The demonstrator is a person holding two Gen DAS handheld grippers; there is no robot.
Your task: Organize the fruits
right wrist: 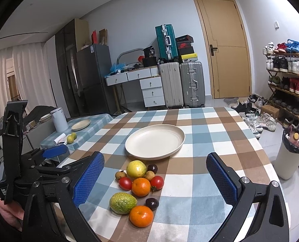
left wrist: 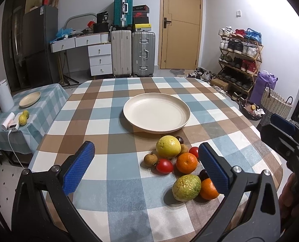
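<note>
A cream plate (left wrist: 156, 114) (right wrist: 155, 141) sits empty in the middle of the checked table. In front of it lies a cluster of fruit: a yellow-green fruit (left wrist: 168, 146) (right wrist: 136, 169), two oranges (left wrist: 186, 163) (right wrist: 141, 187), a rough green fruit (left wrist: 186, 187) (right wrist: 122, 203), two red tomatoes (left wrist: 164, 166) (right wrist: 125, 183), small brown fruits and dark plums. My left gripper (left wrist: 146, 166) is open and empty, above the table just left of the cluster. My right gripper (right wrist: 155, 180) is open and empty, hovering over the near side of the cluster; it shows at the right edge of the left wrist view (left wrist: 284, 133).
A small side table (left wrist: 48, 96) to the left holds a second plate (left wrist: 30, 99), a white jug (left wrist: 3, 97) and two green-yellow fruits (left wrist: 22, 119). A white bin (right wrist: 290, 157) stands right of the table. Suitcases, drawers and a shoe rack stand behind.
</note>
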